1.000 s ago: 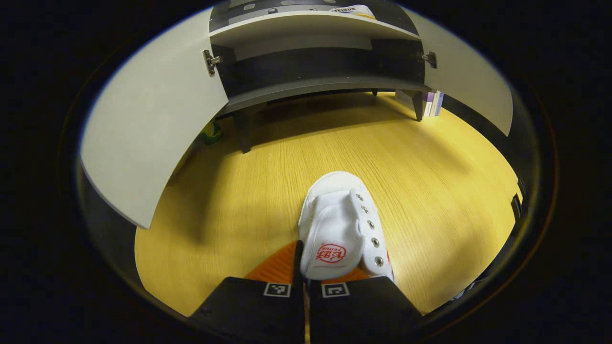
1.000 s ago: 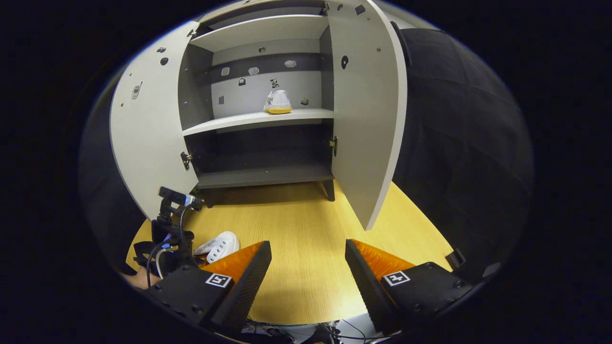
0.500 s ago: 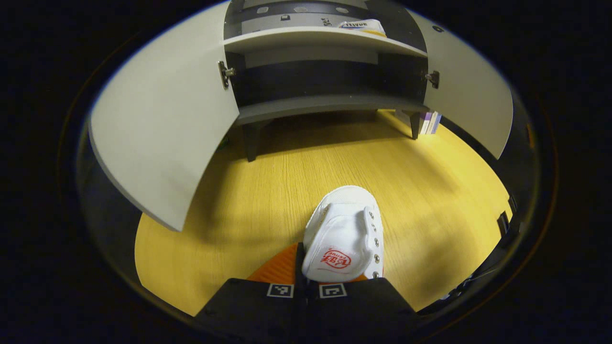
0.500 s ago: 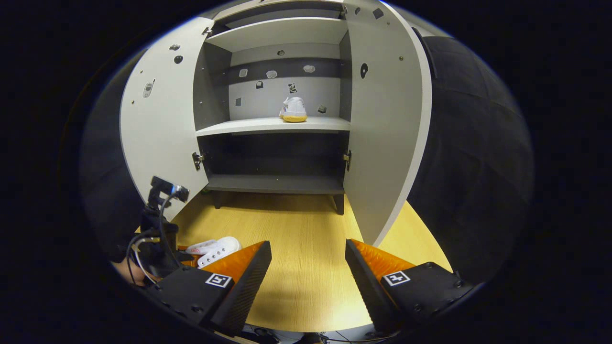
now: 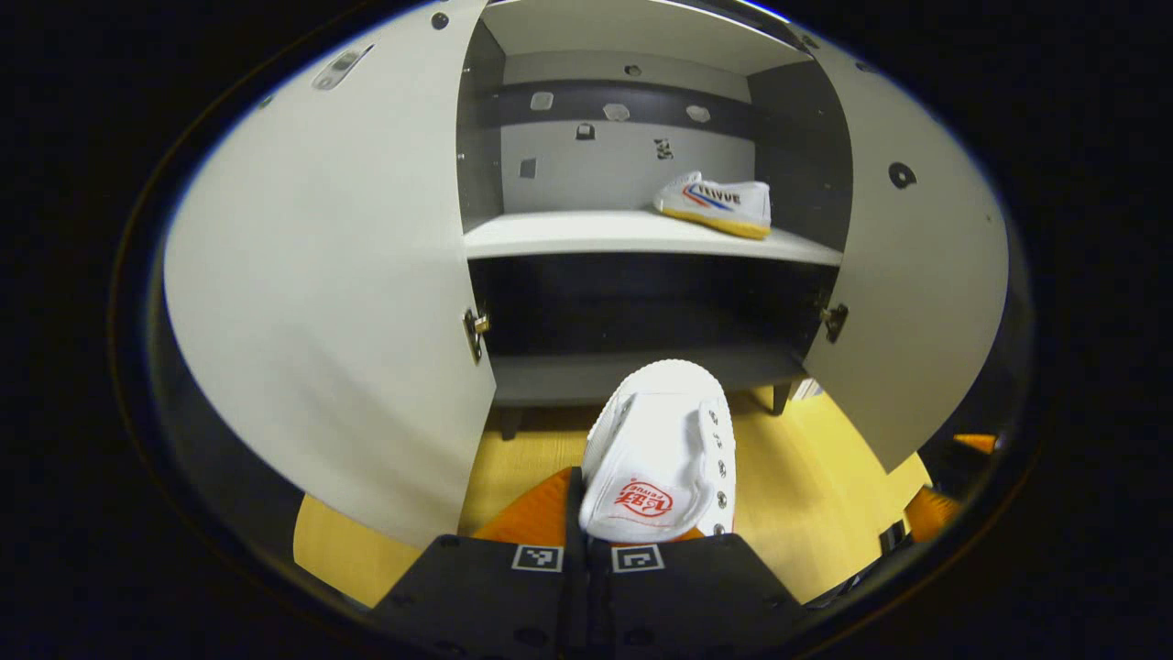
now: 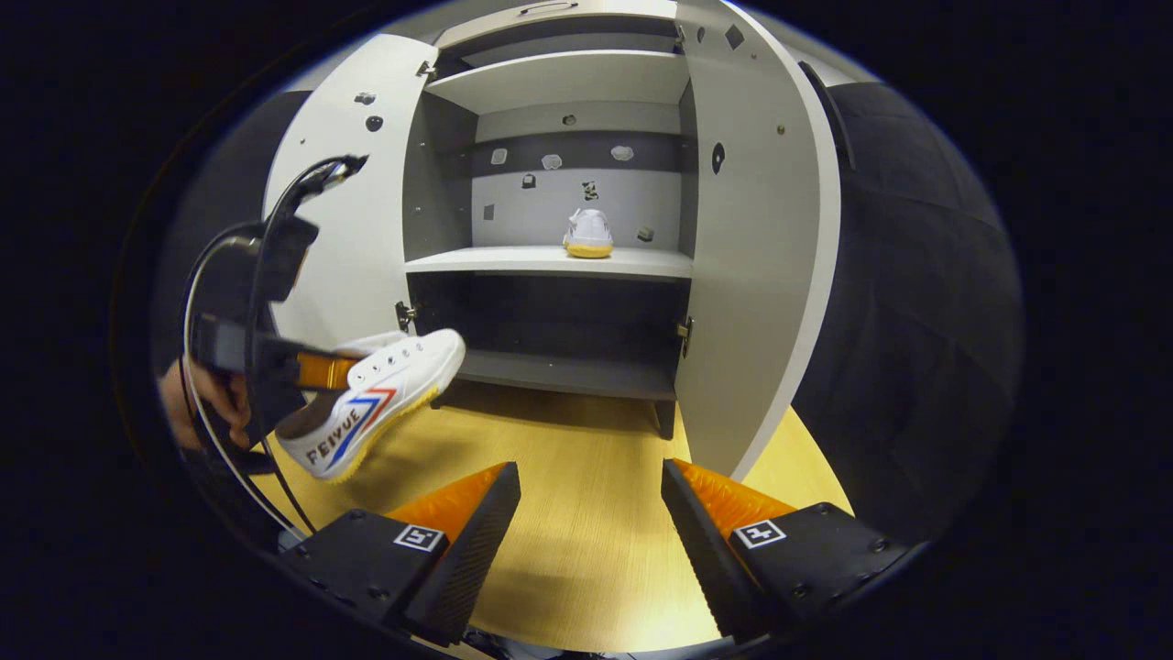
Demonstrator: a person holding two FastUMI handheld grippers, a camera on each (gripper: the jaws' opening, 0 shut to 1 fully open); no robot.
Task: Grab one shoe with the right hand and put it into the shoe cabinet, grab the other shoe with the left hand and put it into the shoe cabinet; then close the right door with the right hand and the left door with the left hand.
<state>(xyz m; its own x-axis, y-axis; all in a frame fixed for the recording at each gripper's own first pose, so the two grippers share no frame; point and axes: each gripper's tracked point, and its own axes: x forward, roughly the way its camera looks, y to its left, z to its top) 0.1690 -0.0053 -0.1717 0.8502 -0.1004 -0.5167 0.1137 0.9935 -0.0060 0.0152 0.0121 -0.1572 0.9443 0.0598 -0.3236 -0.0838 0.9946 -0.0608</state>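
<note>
Now we have the second shoe [image 5: 662,447] up off the floor [image 6: 586,559], carried toe-first toward the shoe cabinet [image 5: 641,234], and that makes sense: its mate [image 5: 717,202] already sits on the right of the middle shelf [image 5: 568,235], so the open space lies to its left. Both doors, left door [image 5: 339,302] and right door [image 6: 765,247], stand wide, clearing our path in. Our left gripper [image 5: 586,536] is pinched nearly closed on the shoe's heel edge, both fingers pressing it. Our right gripper [image 6: 591,513] hangs back with jaws spread wide, holding nothing, ready for its door.
</note>
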